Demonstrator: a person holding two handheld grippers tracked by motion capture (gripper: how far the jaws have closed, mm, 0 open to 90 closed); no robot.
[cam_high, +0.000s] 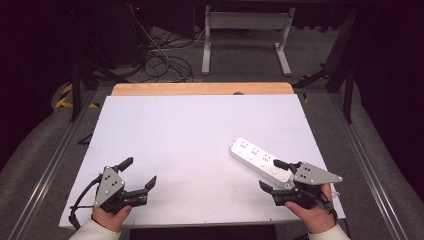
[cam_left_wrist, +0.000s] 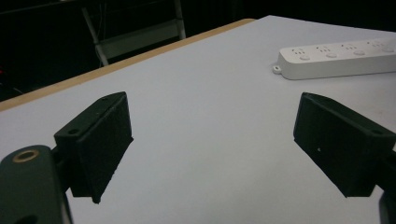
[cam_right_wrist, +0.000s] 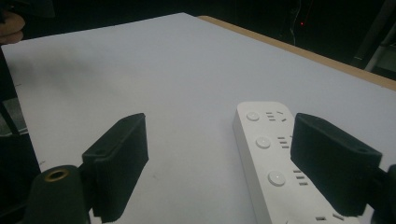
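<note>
— White power strip (cam_high: 258, 161), where is it lying?
— On the worktop (cam_high: 190, 135), near right part, slanting; the right tongs (cam_high: 273, 175) are spread around its near end, one jaw over it.
— And the left tongs (cam_high: 137, 172)?
— Spread, holding nothing, well apart at near left.

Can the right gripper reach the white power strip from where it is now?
Probably yes. The right gripper is open right at the near end of the power strip, one of its fingers already above it, with nothing between them.
</note>
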